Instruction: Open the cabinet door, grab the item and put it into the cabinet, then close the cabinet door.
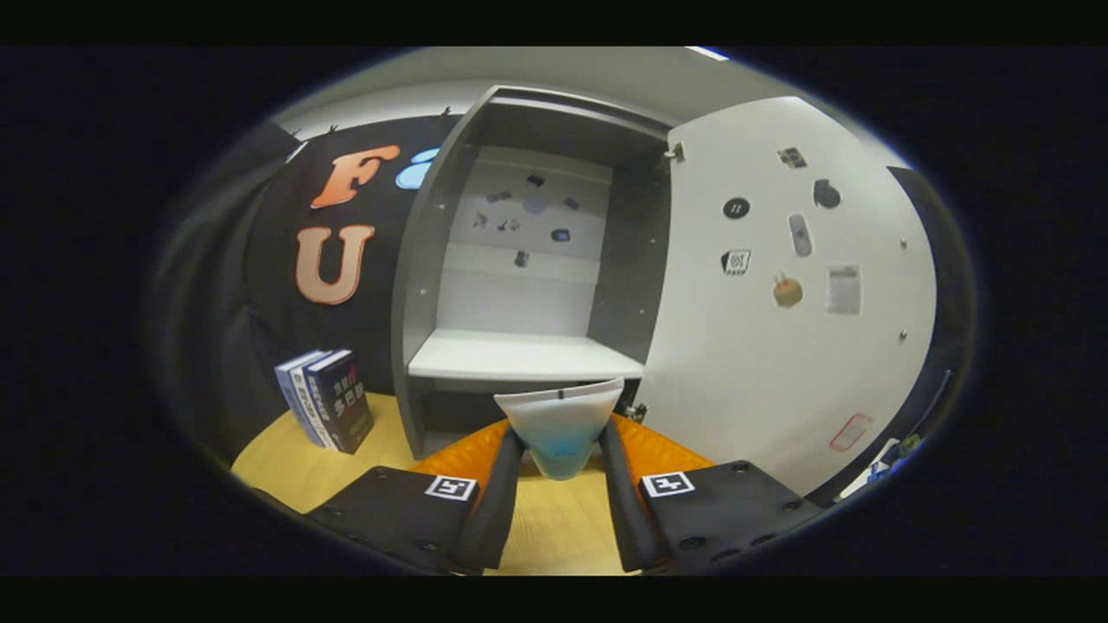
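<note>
Now tongs (561,450) gripping one cup (561,424), two books (327,410)

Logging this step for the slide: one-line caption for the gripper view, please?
Tongs shut on a translucent white cup, facing the open grey cabinet and its bare white shelf.

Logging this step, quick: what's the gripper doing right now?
Gripper: shut on a translucent white cup, held between its fingers just in front of the open cabinet.
</note>
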A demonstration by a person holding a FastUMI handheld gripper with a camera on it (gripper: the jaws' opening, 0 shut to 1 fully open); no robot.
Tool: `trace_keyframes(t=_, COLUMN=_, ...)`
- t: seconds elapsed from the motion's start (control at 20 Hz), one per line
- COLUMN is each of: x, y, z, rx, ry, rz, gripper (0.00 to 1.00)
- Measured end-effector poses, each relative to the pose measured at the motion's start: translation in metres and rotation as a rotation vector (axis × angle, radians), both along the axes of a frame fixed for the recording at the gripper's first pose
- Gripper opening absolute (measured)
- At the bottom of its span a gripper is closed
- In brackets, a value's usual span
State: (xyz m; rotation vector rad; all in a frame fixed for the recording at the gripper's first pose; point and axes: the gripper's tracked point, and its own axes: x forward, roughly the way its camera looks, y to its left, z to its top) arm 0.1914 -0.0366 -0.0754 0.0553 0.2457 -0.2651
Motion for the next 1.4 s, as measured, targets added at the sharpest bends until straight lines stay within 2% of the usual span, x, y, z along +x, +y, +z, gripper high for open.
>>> trace_keyframes(t=0.15, x=0.038, y=-0.026, z=0.065, rx=-0.013, ry=-0.012, rz=-0.029, gripper=0.56)
trace_keyframes(t=0.25, x=0.076, y=-0.03, z=0.087, rx=0.009, ry=-0.032, rz=-0.018, gripper=0.56)
trace_keyframes(t=0.4, x=0.139, y=-0.041, z=0.071, rx=0.022, ry=0.042, rz=-0.001, gripper=0.56)
trace_keyframes(t=0.55, x=0.206, y=-0.041, z=0.04, rx=0.102, ry=0.12, rz=0.054, gripper=0.57)
trace_keyframes(t=0.7, x=0.248, y=-0.045, z=-0.003, rx=0.156, ry=0.214, rz=0.09, gripper=0.57)
trace_keyframes(t=1.0, x=0.283, y=-0.049, z=-0.046, rx=0.181, ry=0.297, rz=0.126, gripper=0.57)
trace_keyframes(t=1.25, x=0.294, y=-0.038, z=-0.051, rx=0.181, ry=0.29, rz=0.157, gripper=0.58)
trace_keyframes(t=1.4, x=0.296, y=-0.032, z=-0.047, rx=0.165, ry=0.265, rz=0.18, gripper=0.62)
